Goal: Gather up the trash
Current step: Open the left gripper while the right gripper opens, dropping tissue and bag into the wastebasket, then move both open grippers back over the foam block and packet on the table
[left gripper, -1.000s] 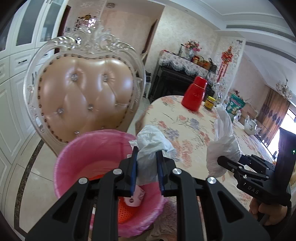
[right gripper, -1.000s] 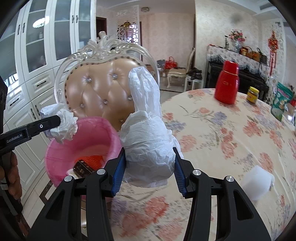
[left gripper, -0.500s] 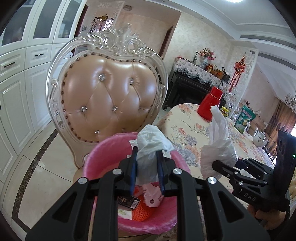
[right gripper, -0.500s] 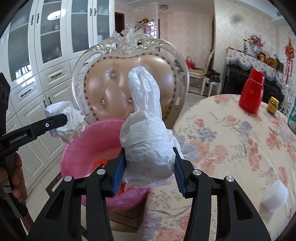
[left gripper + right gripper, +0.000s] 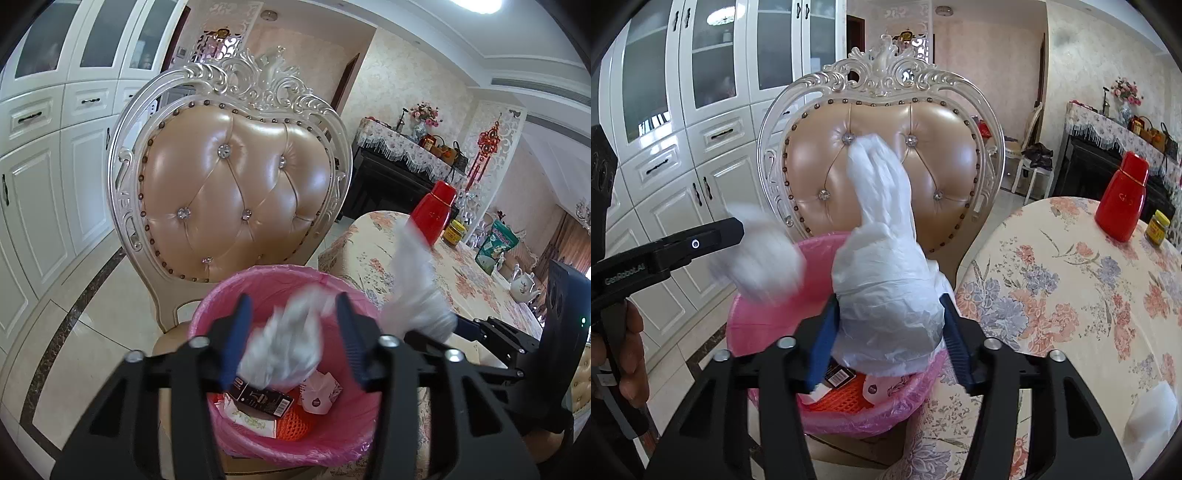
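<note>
Release step over the bin (image 5: pixel 332 446), a pink-lined basket standing on the seat of the chair (image 5: pixel 236 184), just beside the table (image 5: pixel 1082 295).

Left gripper (image 5: pixel 295 336): jaws opening, fingers apart, with the tissue wad (image 5: pixel 284 347) between them but clear of both pads. The wad is blurred and appears to be dropping free above the bin's mouth. It is roughly round, so no long axis can be told.

Right gripper (image 5: pixel 890 332): jaws opening, with the plastic bag (image 5: pixel 886 273) between them. Its bulging lower part fills the gap and touches the pads, though the grip looks to be loosening rather than clamped. The bag hangs above the bin's near rim. Its long axis is close to upright, the narrow twisted end pointing up toward the chair back and the wide end down toward the bin.

Inside the bin lie a dark box (image 5: pixel 262 397), an orange net (image 5: pixel 295 424) and a paper cup (image 5: pixel 319 391).

Next move, as judged: the right jaws must part fully so the bag falls inside the rim, and not onto the table side. Both grippers can then go for the white block (image 5: pixel 1152 413) lying on the table, well apart from the bin.
</note>
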### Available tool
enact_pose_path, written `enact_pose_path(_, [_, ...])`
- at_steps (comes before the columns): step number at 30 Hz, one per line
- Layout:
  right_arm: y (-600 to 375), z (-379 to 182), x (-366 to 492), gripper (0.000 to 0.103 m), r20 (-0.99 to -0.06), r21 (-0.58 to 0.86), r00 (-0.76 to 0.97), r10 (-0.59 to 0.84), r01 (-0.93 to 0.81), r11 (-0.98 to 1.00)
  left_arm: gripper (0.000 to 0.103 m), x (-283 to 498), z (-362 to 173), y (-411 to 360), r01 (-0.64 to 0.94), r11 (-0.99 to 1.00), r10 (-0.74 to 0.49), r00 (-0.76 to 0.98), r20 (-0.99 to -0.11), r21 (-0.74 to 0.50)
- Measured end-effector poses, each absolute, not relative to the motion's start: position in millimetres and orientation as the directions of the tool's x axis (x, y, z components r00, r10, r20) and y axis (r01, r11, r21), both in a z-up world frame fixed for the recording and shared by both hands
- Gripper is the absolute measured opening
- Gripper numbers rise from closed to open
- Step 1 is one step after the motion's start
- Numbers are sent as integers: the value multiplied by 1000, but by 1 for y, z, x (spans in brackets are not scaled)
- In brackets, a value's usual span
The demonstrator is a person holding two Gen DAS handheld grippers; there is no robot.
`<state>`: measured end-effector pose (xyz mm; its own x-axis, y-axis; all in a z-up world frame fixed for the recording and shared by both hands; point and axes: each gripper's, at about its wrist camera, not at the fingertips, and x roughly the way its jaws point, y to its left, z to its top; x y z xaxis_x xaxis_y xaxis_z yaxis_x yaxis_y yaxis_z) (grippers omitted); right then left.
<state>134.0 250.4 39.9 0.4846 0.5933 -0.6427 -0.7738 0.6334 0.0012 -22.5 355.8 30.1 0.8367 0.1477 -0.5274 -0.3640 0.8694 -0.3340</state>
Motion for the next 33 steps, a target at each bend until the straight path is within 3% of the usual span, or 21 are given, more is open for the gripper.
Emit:
enact_pose_path(2, [250,40,133,69,-640,-10,493,590,-773,635,54,-23,30,356,-371,866,154,835,-528,-335])
enact_pose_path(12, [227,42,145,69,-633,-10,524,570,-742,671,55,-15,30,349,-363,871,146,834,-533,-330])
enact_pose_path(33, [113,49,181,69,-610,-8,634,475,-604,797,55,55,32,255,-199,938,9,833,-553,-283])
